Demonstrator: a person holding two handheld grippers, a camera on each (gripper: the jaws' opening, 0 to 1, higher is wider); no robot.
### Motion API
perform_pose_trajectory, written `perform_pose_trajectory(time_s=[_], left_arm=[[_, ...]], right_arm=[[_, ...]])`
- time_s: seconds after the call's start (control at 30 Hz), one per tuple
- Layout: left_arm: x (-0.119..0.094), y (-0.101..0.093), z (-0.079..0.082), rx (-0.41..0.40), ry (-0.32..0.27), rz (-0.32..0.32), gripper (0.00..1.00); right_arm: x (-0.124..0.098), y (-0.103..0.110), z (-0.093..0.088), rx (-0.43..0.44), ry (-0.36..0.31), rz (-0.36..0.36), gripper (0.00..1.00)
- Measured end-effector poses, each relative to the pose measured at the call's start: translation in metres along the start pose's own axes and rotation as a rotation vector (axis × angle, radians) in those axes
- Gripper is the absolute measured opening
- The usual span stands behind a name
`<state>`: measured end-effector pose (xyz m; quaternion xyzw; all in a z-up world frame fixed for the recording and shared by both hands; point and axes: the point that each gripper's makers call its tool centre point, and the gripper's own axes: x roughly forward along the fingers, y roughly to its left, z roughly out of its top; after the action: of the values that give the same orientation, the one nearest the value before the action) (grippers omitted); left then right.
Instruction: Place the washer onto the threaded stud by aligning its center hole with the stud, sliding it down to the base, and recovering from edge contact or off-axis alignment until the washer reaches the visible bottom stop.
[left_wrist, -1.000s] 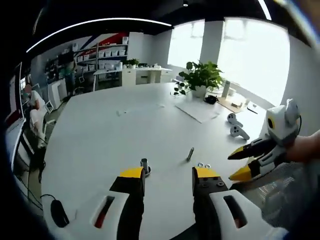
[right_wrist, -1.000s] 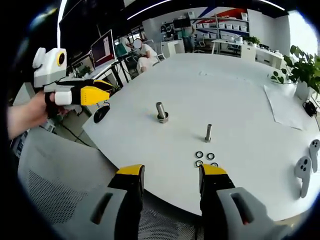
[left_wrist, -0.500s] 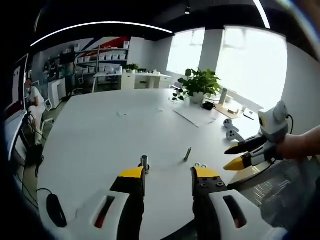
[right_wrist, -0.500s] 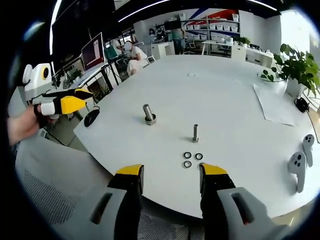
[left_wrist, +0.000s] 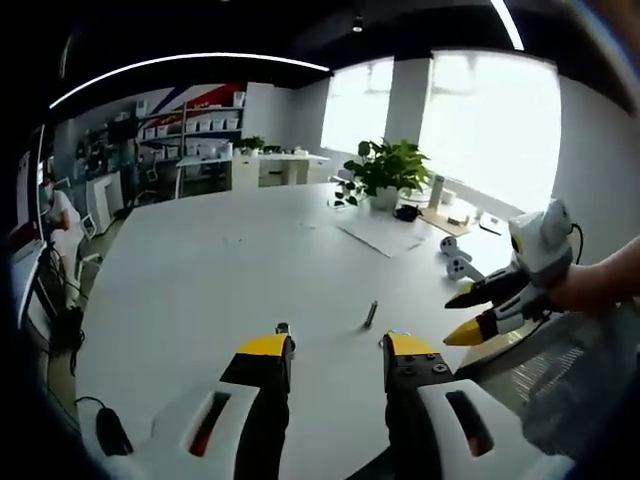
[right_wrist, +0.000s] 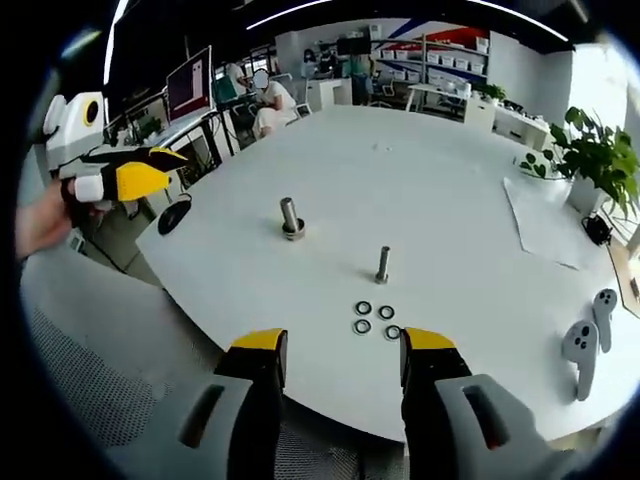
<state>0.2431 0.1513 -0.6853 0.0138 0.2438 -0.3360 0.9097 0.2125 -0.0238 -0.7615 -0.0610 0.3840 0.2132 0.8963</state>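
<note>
— Anything different from a second ago?

— Both cameras have pulled back a little. In the right gripper view the three small dark metal washers (right_wrist: 363, 308) now lie clear ahead of the right gripper (right_wrist: 343, 352), where before one was half hidden at its right jaw tip. The other gripper sits further toward the edge of each view.

— What about the surface and room?

— A large white round-edged table (right_wrist: 430, 190) in an open office: shelving with white boxes (left_wrist: 205, 125) at the back, bright windows (left_wrist: 490, 120), a leafy green potted plant (left_wrist: 388, 168) at the table's far side, a sheet of white paper (right_wrist: 540, 215) near it, and two white hand controllers (right_wrist: 583, 340) close to the edge. A grey mesh chair back (right_wrist: 90, 380) stands below the table rim.

— And the task pieces?

— The washers lie flat on the table in a loose cluster, just in front of the slim upright threaded steel stud (right_wrist: 383, 264). A thicker steel bolt with a nut at its base (right_wrist: 291, 217) stands apart from them.

— The grippers?

— Both have jaws parted with nothing between them. The left gripper (left_wrist: 337, 356) hovers at the table edge.
</note>
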Motion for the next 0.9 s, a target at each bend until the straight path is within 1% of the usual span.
perform_pose_trajectory(time_s=[0.07, 0.17, 0.23, 0.3, 0.37, 0.4, 0.53, 0.63, 0.77, 0.9], left_arm=[[0.002, -0.004, -0.009, -0.013, 0.035, -0.019, 0.36], [0.005, -0.013, -0.019, 0.001, 0.077, -0.046, 0.38], [0.008, -0.015, -0.024, 0.042, 0.097, -0.045, 0.38], [0.008, -0.018, -0.024, 0.05, 0.099, -0.046, 0.38], [0.008, -0.016, -0.031, 0.063, 0.125, -0.038, 0.38], [0.008, -0.014, -0.037, 0.062, 0.152, -0.035, 0.38], [0.011, -0.016, -0.049, 0.044, 0.2, -0.053, 0.38], [0.009, -0.018, -0.052, 0.059, 0.215, -0.05, 0.38], [0.01, -0.018, -0.055, 0.068, 0.226, -0.048, 0.38], [0.01, -0.018, -0.053, 0.071, 0.218, -0.049, 0.38]], right_arm=[[0.0, 0.0, -0.001, 0.009, 0.004, 0.002, 0.48], [0.002, -0.002, -0.004, 0.023, 0.012, 0.002, 0.48], [0.002, -0.003, -0.004, 0.032, 0.011, 0.001, 0.48], [0.001, -0.002, -0.005, 0.032, 0.016, 0.002, 0.48], [0.001, -0.002, -0.006, 0.027, 0.02, 0.002, 0.48], [0.002, -0.001, -0.007, 0.027, 0.024, 0.004, 0.48], [0.002, 0.003, -0.007, 0.004, 0.027, 0.007, 0.48], [0.003, 0.006, -0.01, -0.041, 0.046, 0.008, 0.48], [0.004, 0.01, -0.012, -0.063, 0.057, 0.016, 0.49], [0.005, 0.01, -0.011, -0.072, 0.054, 0.019, 0.49]])
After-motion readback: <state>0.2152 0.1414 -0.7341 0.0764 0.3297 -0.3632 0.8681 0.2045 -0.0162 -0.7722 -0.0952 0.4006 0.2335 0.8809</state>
